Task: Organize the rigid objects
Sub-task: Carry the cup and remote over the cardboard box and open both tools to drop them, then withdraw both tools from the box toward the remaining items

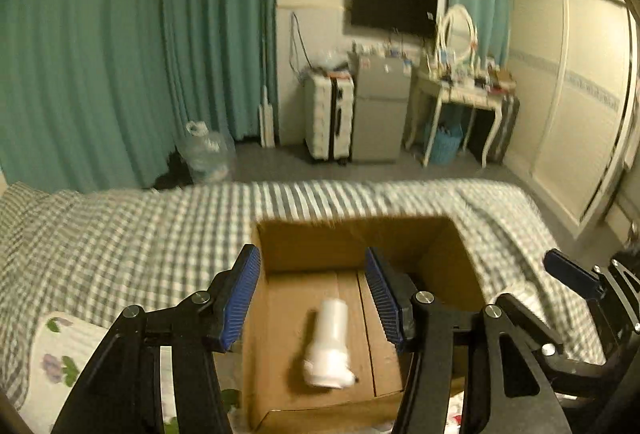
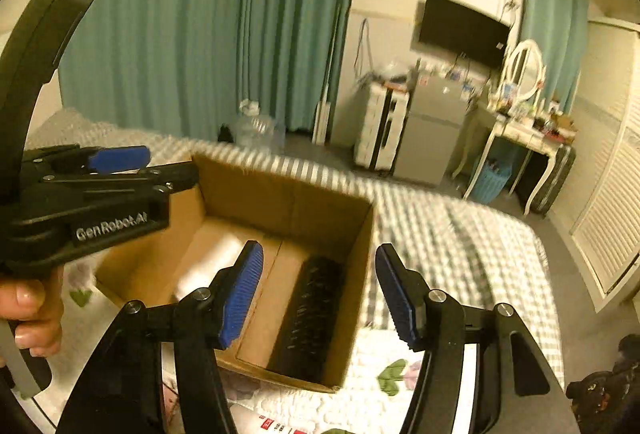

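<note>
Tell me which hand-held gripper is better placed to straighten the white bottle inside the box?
Probably the left hand-held gripper: it is open with the white bottle directly between its fingers inside the cardboard box. The right hand-held gripper is over the black object.

Matt cardboard box [image 1: 304, 246] holds a white plastic bottle [image 1: 330, 346].

Left wrist cam sits close above the near edge of the cardboard box [image 1: 360, 246] on the bed [image 1: 120, 234], tilted fwd/down along its fingers, facing the far wall w/ the TV [image 1: 392, 8]. Right wrist cam hangs just right of it, a bit further back, rolled slightly, facing the same wall. Both share the box interior, bed far edge, curtains [image 1: 120, 54], fridge [image 1: 380, 110], dressing table [image 1: 464, 90]. Each cam catches the other gripper at its frame edge.
</note>
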A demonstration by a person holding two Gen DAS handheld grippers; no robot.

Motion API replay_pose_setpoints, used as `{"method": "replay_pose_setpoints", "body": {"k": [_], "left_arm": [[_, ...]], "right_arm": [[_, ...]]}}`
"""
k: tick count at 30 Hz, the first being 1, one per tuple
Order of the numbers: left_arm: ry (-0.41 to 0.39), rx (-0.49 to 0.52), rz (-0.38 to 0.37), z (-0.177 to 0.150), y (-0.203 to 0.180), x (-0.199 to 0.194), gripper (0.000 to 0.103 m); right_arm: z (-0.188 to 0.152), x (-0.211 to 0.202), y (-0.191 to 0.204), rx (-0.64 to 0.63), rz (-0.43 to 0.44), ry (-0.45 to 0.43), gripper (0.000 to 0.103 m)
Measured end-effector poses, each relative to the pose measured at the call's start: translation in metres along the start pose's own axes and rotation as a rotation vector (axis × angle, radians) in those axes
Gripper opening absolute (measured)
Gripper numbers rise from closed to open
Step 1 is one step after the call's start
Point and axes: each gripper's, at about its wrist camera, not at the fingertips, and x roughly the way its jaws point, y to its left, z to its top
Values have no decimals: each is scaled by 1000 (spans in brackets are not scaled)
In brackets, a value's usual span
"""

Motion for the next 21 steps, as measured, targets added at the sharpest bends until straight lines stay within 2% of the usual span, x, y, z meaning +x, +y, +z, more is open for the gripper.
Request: {"method": "replay_pose_setpoints", "body": {"k": [3,5,9,10,18,21], "left_arm": [[-80,-1,25,10,2,-38,59],[-125,-3,48,13,3,-62,60],[-194,-22,71,19,10,-102,61],[-206,-26,75,20,11,-109,61],[-297,-14,91,5,15,-177,64],[-295,-31,78,-8,17,-191,64]], "right_arm": [[12,-36,-3,18,-20,-78,75],[19,-59,-1,22,-38,-129,93],[30,-107,6,-10,-110,-231,99],[32,-116,8,-8,-114,-246,103],[33,-183,16,38,-129,-340,103],[28,-201,14,59,-122,-351,103]]}}
